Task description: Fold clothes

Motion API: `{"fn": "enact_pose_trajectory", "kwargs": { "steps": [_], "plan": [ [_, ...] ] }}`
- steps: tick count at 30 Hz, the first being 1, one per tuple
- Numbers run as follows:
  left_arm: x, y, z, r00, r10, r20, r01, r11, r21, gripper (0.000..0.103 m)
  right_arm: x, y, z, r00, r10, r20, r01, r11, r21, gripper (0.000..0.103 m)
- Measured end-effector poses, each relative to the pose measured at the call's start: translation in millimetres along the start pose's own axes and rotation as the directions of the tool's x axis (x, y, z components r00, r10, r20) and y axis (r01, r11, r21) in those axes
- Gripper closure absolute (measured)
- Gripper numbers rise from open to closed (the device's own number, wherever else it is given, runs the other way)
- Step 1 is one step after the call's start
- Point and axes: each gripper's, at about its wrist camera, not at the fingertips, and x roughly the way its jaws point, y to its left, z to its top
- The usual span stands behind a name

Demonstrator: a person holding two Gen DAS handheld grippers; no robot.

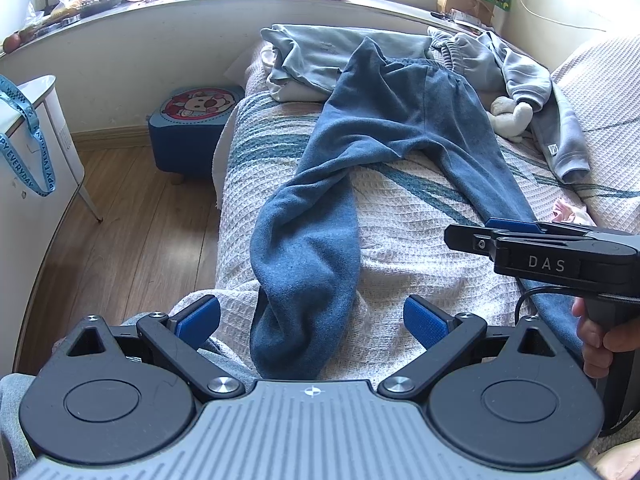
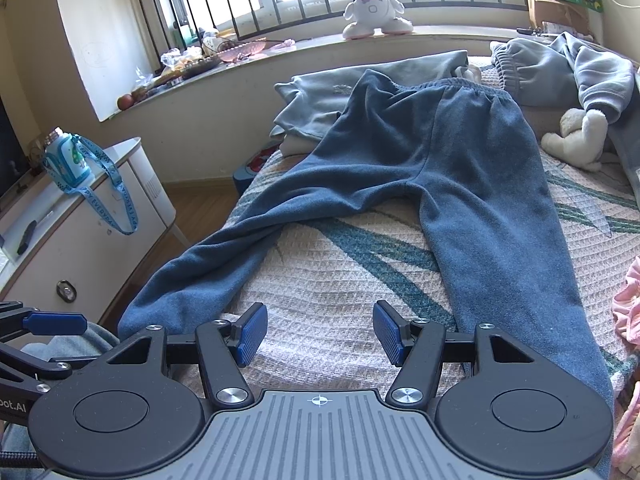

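Blue fleece trousers (image 2: 432, 152) lie spread on the bed (image 2: 340, 276), waistband toward the window sill, the two legs splayed apart toward the cameras. The leg on the left runs to the bed's near edge, its cuff bunched directly before the left tongs (image 1: 312, 322). Left tongs: jaws wide apart, holding nothing, the cuff lying between and just ahead of the blue pads. Right tongs (image 2: 320, 334): jaws likewise open, empty, poised over bare woven bedcover between the two trouser legs; the other leg passes just beside the right-hand pad. In the left wrist view the right tongs (image 1: 472, 236) enter side-on from the right above that leg.

Light grey garments (image 2: 560, 68) are heaped at the far end of the bed, partly under the waistband. A cream plush toy (image 2: 576, 140) lies near them. A white robot toy (image 2: 372, 0) stands on the sill. A blue stool (image 1: 192, 128) sits on the wooden floor beside the bed.
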Motion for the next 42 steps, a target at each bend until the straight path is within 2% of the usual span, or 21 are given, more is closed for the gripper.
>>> {"fn": "enact_pose_trajectory", "kwargs": {
  "steps": [5, 10, 15, 19, 21, 23, 25, 27, 29, 32, 34, 36, 37, 38, 40, 41, 42],
  "plan": [
    [-4, 12, 0, 1.0, 0.008, 0.014, -0.008, 1.0, -0.03, 0.004, -9, -3, 2, 0.999, -0.022, 0.025, 0.022, 1.0, -0.001, 0.044],
    [-10, 23, 0, 0.999, 0.018, 0.041, -0.018, 1.0, 0.008, 0.004, -12, -14, 0, 0.999, -0.046, 0.025, 0.046, 0.999, 0.027, 0.044],
    [4, 24, 3, 1.0, -0.013, 0.002, 0.013, 1.0, 0.005, 0.005, -9, -20, -2, 0.999, -0.048, 0.006, 0.048, 0.998, 0.039, 0.044],
    [22, 6, 9, 0.999, -0.031, -0.018, 0.032, 0.997, 0.071, 0.009, -10, -21, -2, 0.999, -0.052, 0.01, 0.052, 0.998, 0.034, 0.044],
    [39, -4, 11, 0.997, -0.027, -0.069, 0.034, 0.994, 0.102, 0.023, -14, -24, -1, 0.998, -0.064, 0.018, 0.063, 0.997, 0.038, 0.044],
    [53, -13, 10, 0.994, -0.003, -0.111, 0.019, 0.99, 0.138, 0.065, -23, -30, 0, 0.996, -0.087, 0.033, 0.085, 0.995, 0.05, 0.044],
    [55, -16, 8, 0.994, 0.01, -0.113, 0.007, 0.989, 0.15, 0.074, -34, -39, 1, 0.992, -0.12, 0.047, 0.117, 0.991, 0.063, 0.044],
    [49, -15, 9, 0.995, -0.005, -0.098, 0.019, 0.991, 0.136, 0.083, -47, -50, 0, 0.985, -0.165, 0.051, 0.161, 0.984, 0.079, 0.044],
    [38, -11, 13, 0.995, -0.064, -0.082, 0.074, 0.989, 0.125, 0.089, -59, -62, -3, 0.976, -0.21, 0.048, 0.205, 0.974, 0.096, 0.044],
    [20, -16, 21, 0.99, -0.133, -0.039, 0.137, 0.977, 0.164, 0.091, -71, -74, -8, 0.965, -0.258, 0.038, 0.252, 0.96, 0.122, 0.044],
    [5, -28, 25, 0.981, -0.192, -0.011, 0.19, 0.959, 0.211, 0.092, -76, -80, -10, 0.96, -0.276, 0.038, 0.268, 0.953, 0.141, 0.044],
    [-8, -48, 25, 0.964, -0.268, -0.001, 0.255, 0.917, 0.307, 0.092, -79, -82, -11, 0.959, -0.279, 0.043, 0.27, 0.951, 0.153, 0.044],
    [-13, -61, 21, 0.952, -0.305, -0.019, 0.289, 0.88, 0.377, 0.092, -79, -81, -10, 0.96, -0.277, 0.047, 0.267, 0.952, 0.15, 0.044],
    [-16, -75, 14, 0.94, -0.337, -0.054, 0.324, 0.829, 0.455, 0.09, -78, -80, -9, 0.961, -0.273, 0.05, 0.263, 0.954, 0.145, 0.044],
    [-10, -97, -7, 0.926, -0.345, -0.153, 0.37, 0.745, 0.555, 0.083, -77, -77, -6, 0.964, -0.261, 0.059, 0.252, 0.958, 0.134, 0.044],
    [-5, -102, -14, 0.92, -0.339, -0.196, 0.389, 0.732, 0.56, 0.082, -77, -74, -4, 0.966, -0.251, 0.066, 0.241, 0.962, 0.129, 0.044],
    [-1, -99, -16, 0.917, -0.339, -0.21, 0.398, 0.749, 0.529, 0.082, -76, -71, -1, 0.968, -0.239, 0.074, 0.229, 0.966, 0.121, 0.044]
  ]
}}
